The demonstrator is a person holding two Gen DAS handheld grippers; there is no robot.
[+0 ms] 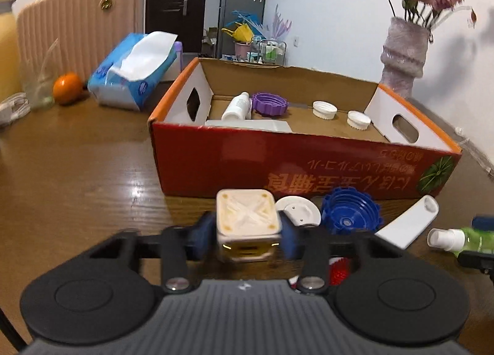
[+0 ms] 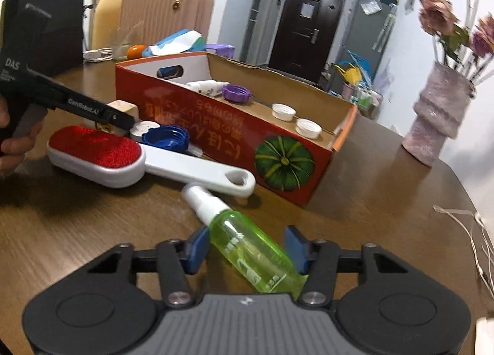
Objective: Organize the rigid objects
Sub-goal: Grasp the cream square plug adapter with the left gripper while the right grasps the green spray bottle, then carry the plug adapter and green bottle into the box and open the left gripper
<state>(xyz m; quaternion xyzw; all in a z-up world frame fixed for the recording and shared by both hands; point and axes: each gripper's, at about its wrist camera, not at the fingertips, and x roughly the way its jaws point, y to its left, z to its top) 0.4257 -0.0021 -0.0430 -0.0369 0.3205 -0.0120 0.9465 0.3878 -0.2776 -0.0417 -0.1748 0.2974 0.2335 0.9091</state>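
My left gripper (image 1: 248,233) is shut on a cream square container (image 1: 247,216), blue pads against its two sides, just in front of the red carton (image 1: 216,163). A white disc (image 1: 298,209), a blue lid (image 1: 350,214) and the white handle of a red lint brush (image 2: 92,151) lie to its right. My right gripper (image 2: 247,247) is shut on a green spray bottle (image 2: 244,240) that lies slantwise on the table, nozzle pointing away. Inside the carton are a white bottle (image 1: 236,106), a purple lid (image 1: 269,103) and two white caps (image 1: 324,109).
A tissue pack (image 1: 132,70) and an orange (image 1: 67,87) sit left of the carton. A pink vase (image 1: 404,55) with flowers stands behind its right end. A black paper bag (image 2: 46,15) is at the table's far left, a thin cable (image 2: 469,231) at the right edge.
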